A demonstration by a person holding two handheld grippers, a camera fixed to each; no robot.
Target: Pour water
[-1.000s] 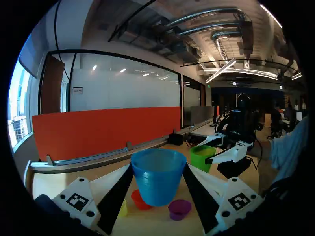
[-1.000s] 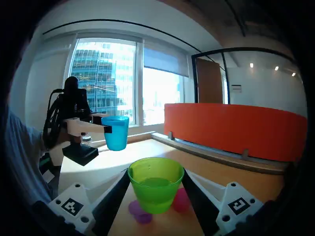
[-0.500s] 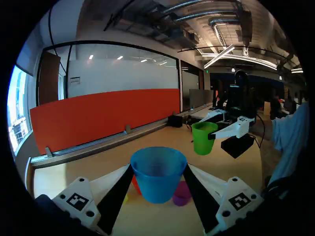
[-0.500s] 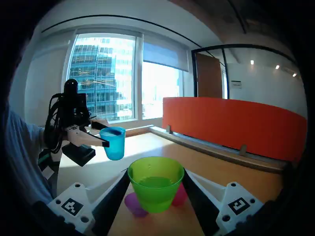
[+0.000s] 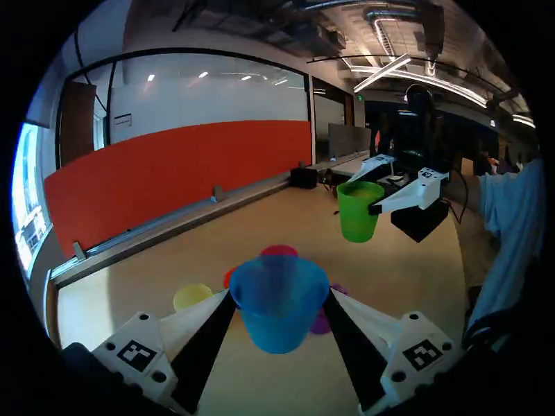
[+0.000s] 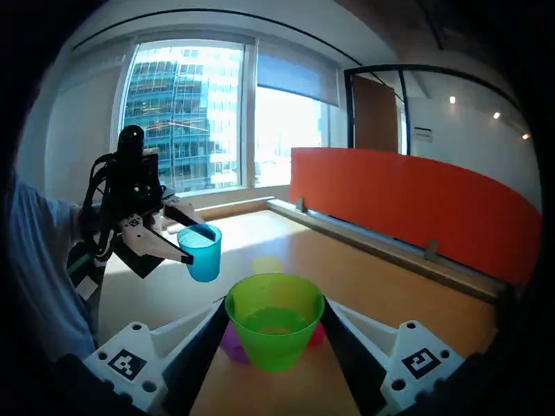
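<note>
Right gripper view: green cup w/ water held in right tongs, blue cup in left tongs, both off the tabletop.
Green cup (image 6: 275, 340) is clamped between both fingers of right tongs (image 6: 275, 312), gripped mid-wall below the rim, upright, part-filled. Blue cup (image 6: 201, 258) is pinched the same way by left tongs (image 6: 193, 243), upright, farther off to the left, above tabletop (image 6: 374, 277). Est.: thin plastic, light, walls flex under squeeze, smooth so may slip; water adds weight & sloshes. Recommend mid-wall hold, moderate pressure, slow tilt. Left gripper view: blue cup (image 5: 279, 315) level, contents not discernible; green cup (image 5: 359, 211) ahead to the right, well apart from blue rim. Both tongs approx. level, pitched slightly down.
</note>
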